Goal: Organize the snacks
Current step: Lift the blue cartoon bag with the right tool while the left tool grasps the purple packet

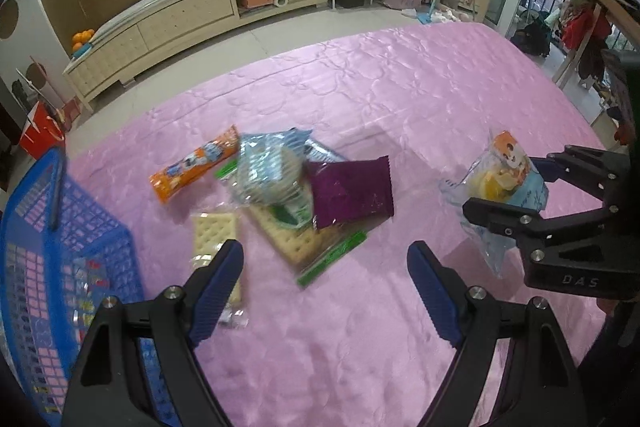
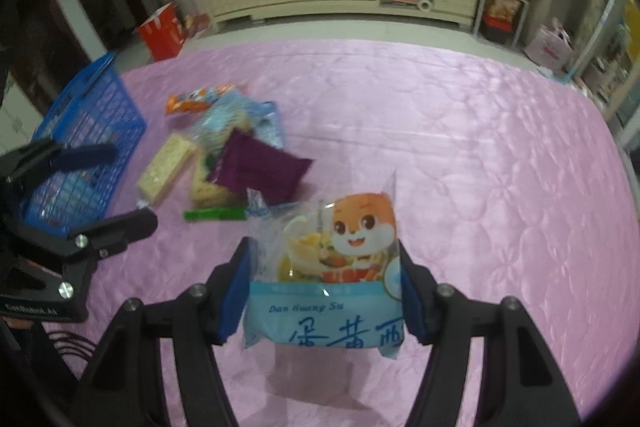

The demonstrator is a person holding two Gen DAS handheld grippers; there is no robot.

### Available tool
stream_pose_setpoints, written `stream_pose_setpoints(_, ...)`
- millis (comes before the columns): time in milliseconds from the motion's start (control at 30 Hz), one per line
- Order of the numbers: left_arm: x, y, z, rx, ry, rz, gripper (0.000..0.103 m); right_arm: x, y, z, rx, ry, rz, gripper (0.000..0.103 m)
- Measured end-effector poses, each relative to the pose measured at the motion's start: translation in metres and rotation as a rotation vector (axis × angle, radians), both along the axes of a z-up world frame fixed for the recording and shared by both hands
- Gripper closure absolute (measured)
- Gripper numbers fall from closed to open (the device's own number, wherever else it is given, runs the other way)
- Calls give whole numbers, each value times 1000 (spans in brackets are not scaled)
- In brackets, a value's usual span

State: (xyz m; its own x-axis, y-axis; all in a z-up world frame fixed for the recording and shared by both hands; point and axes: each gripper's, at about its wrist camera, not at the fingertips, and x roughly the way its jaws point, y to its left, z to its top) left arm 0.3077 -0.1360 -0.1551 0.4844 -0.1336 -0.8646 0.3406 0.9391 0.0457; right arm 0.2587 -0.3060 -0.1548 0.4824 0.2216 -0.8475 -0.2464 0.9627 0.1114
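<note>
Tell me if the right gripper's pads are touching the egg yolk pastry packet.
Touching. In the right wrist view, both blue pads of the right gripper press against the sides of the egg yolk pastry packet, which is raised off the pink bedspread.

The snack packet [image 2: 324, 291] bore "Dan Huang Su" above large blue Chinese characters; the right gripper's body [image 1: 580, 281] read "DAS", the left gripper's body [image 2: 30, 311] "GenRobot.AI"

Seven snack packets [image 1: 351, 190], one blue basket [image 1: 64, 247], two claws [image 1: 326, 269]
</note>
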Motion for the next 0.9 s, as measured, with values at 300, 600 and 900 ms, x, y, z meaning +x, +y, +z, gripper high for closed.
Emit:
stream_pose_setpoints(300,41,-27,-31,16,66,34,21,23,-22,-11,-63,-26,-118,34)
stream_pose_setpoints(600,63,-51,-55,105,40,31,20,38,-35,-24,-35,4,-151,34)
stream_pose_setpoints(900,58,-74,-67,223,29,42,19,39,-46,-25,25,32,-166,34)
